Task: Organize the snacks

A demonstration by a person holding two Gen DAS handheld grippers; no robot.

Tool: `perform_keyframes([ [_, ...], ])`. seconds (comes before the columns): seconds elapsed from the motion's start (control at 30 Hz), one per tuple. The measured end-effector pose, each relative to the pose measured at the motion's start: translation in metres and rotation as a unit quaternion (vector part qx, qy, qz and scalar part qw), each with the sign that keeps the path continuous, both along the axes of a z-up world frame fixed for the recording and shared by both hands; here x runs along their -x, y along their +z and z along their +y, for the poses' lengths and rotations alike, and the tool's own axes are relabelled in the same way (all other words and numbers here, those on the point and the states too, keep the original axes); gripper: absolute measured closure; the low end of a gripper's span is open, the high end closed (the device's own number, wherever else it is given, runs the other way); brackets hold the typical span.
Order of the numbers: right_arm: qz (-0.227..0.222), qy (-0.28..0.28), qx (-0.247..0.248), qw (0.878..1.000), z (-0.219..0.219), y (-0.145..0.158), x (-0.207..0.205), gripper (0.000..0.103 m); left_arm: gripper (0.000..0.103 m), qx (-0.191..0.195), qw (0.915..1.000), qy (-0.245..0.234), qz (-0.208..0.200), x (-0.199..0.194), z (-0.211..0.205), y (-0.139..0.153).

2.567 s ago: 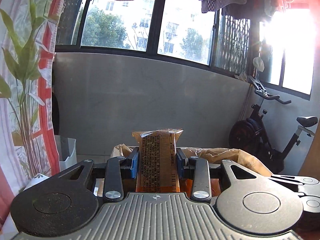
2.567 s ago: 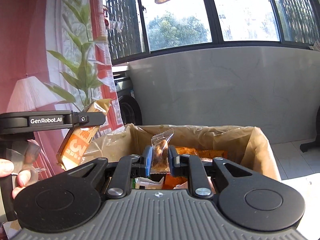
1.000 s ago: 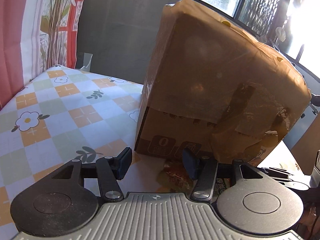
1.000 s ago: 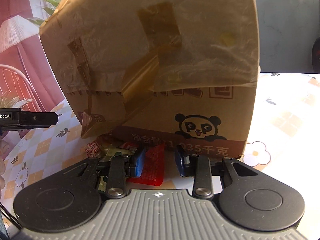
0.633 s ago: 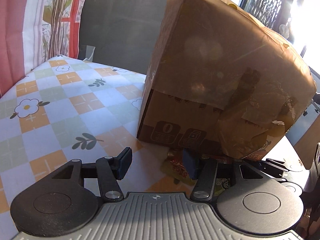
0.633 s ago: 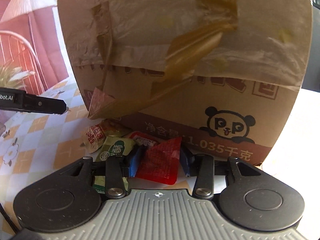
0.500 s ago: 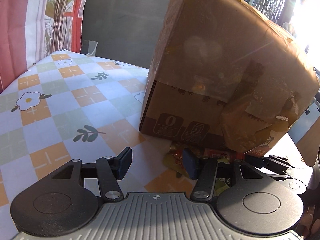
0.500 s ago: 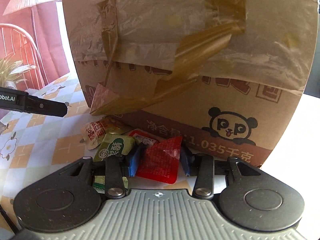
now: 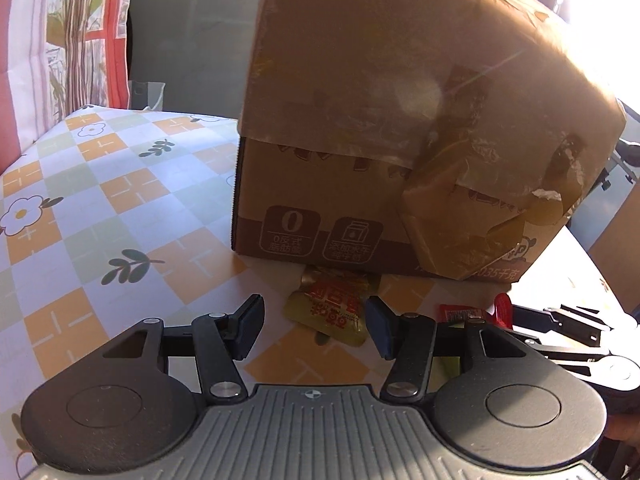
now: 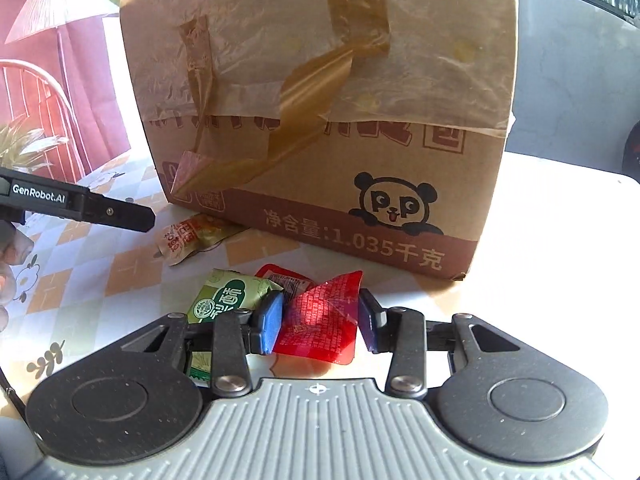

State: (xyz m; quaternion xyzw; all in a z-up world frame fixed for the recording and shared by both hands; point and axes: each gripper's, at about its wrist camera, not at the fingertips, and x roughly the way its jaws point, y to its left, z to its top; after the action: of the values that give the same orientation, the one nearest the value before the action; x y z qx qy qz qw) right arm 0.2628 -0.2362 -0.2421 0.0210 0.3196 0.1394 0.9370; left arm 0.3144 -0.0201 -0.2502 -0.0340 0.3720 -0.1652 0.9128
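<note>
A tall taped cardboard box [image 9: 400,120] [image 10: 320,80] with a panda print stands on the checked tablecloth [image 9: 120,200]. Loose snack packets lie in front of it. My left gripper [image 9: 314,316] is open and low over the cloth, and a yellow packet with red print [image 9: 328,304] [image 10: 192,236] lies just ahead between its fingers, untouched. My right gripper [image 10: 320,312] is open around a red packet [image 10: 320,320]. Its blue pads stand close at the packet's two edges, and the packet looks flat, not squeezed. A green packet [image 10: 228,296] lies by the right gripper's left finger.
A second red packet [image 10: 280,276] [image 9: 460,314] lies partly under the first. The box blocks the way straight ahead. The left gripper's finger [image 10: 112,212] reaches in from the left in the right wrist view. Open tablecloth lies to the left of the box.
Earlier each gripper held a snack above the open box. Now both are low at the table before the box without them. The left neared the yellow packet and the right straddles the red one.
</note>
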Motion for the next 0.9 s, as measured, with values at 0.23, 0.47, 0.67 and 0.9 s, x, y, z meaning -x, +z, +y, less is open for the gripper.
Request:
perform_keyframes([
  [0.23, -0.001, 0.001, -0.020, 1.000, -0.005, -0.002, -0.002, 0.061, 0.043, -0.042, 0.9989, -0.019, 0.005, -0.019, -0.025, -0.009],
  [0.47, 0.000, 0.000, -0.033, 0.999, -0.010, -0.001, -0.001, 0.061, 0.034, -0.112, 0.9934, -0.022, -0.010, -0.023, -0.056, -0.019],
  [0.67, 0.000, 0.000, -0.039, 0.999, -0.012, -0.001, -0.002, 0.061, 0.048, -0.110, 0.9928, -0.044, -0.018, -0.023, -0.056, -0.020],
  [0.9, 0.000, 0.000, -0.040, 0.999, -0.012, -0.002, -0.002, 0.061, 0.060, -0.084, 0.9952, -0.049, 0.010, -0.005, -0.035, -0.013],
])
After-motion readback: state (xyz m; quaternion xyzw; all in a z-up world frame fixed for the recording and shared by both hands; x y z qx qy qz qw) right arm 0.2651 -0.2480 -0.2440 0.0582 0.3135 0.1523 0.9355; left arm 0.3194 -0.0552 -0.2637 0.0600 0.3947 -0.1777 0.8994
